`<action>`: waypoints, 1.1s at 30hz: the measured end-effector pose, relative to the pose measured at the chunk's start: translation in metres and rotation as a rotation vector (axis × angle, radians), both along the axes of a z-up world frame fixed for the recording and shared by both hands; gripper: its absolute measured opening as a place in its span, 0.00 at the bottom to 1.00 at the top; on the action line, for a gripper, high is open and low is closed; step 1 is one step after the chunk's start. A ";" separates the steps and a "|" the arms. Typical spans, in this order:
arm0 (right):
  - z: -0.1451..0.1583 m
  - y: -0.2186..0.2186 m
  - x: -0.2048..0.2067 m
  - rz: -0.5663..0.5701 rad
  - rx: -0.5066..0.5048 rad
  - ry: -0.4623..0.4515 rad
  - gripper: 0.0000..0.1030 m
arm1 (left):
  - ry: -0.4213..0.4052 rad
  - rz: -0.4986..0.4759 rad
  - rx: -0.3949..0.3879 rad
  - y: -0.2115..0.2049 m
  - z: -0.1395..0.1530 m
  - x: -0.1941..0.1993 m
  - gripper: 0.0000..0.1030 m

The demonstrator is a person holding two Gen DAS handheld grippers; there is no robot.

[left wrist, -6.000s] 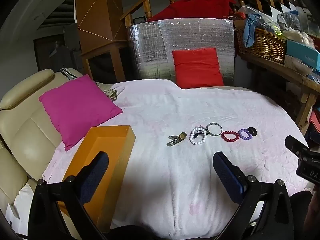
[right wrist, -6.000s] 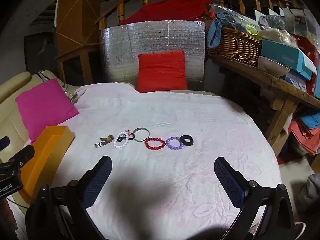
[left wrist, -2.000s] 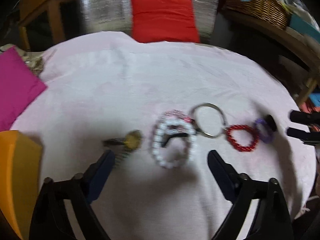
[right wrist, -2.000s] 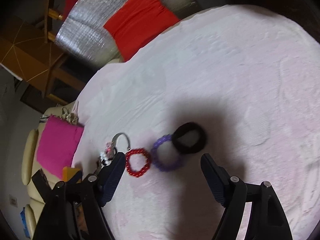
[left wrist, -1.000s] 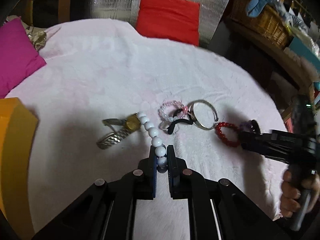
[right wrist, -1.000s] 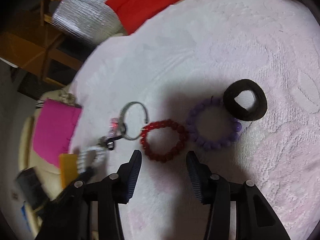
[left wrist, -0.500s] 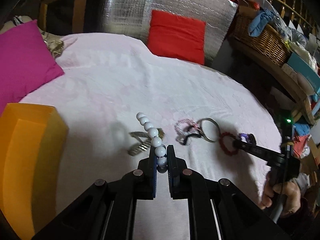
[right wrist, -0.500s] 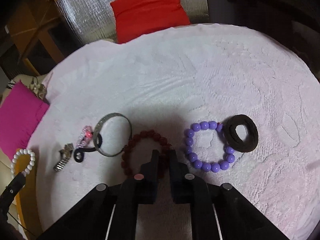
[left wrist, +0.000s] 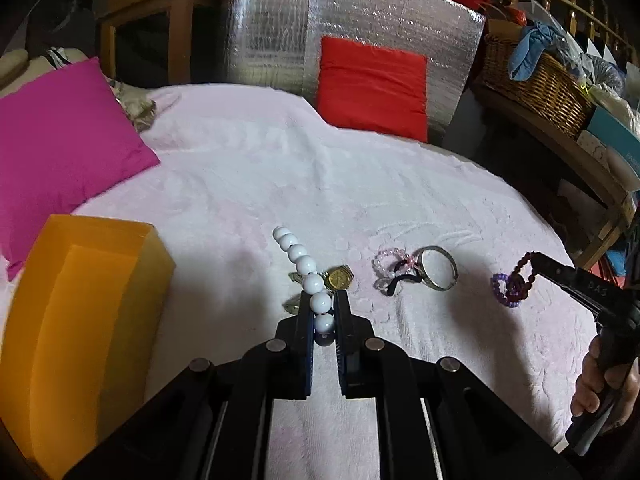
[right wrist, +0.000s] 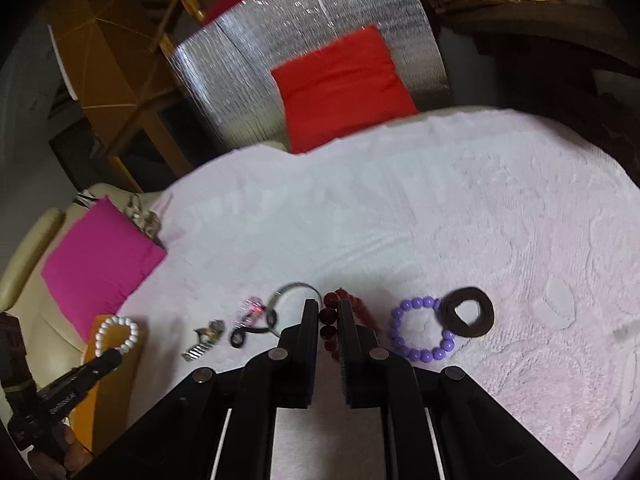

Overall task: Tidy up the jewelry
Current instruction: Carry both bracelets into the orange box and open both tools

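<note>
My left gripper [left wrist: 323,304] is shut on a white bead bracelet [left wrist: 304,266] and holds it above the pink cloth, right of the orange box [left wrist: 80,320]. It also shows in the right wrist view [right wrist: 118,334] over the box. My right gripper [right wrist: 329,312] is shut on a dark red bead bracelet [right wrist: 330,322], lifted off the cloth; it shows in the left wrist view [left wrist: 520,276]. On the cloth lie a gold watch [left wrist: 338,278], a pink bead bracelet [left wrist: 390,258], a metal bangle [left wrist: 438,268], a purple bead bracelet [right wrist: 420,330] and a black hair tie [right wrist: 466,318].
A magenta cushion [left wrist: 60,140] lies at the left by the orange box. A red cushion [left wrist: 372,88] leans on a silver foil panel [left wrist: 340,32] at the back. A wicker basket [left wrist: 532,80] sits on a wooden shelf at the right.
Both grippers closed on bracelets within the last second and lifted them. The left one carried the white bracelet left toward the orange box. The right one raised the red bracelet.
</note>
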State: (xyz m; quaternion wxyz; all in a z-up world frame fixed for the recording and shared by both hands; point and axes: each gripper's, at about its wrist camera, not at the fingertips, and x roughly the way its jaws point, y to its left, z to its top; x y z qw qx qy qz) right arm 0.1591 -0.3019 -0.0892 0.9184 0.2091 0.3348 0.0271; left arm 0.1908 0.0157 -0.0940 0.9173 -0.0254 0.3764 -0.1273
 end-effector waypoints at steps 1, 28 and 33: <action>0.004 0.002 -0.002 0.008 0.013 -0.007 0.10 | -0.015 0.012 0.014 0.004 0.006 -0.006 0.09; 0.004 0.377 0.044 0.552 -0.036 0.119 0.11 | 0.201 0.390 0.070 0.240 -0.055 -0.097 0.14; 0.006 0.373 0.049 0.519 -0.061 0.154 0.58 | 0.138 0.424 0.111 0.245 -0.045 -0.108 0.57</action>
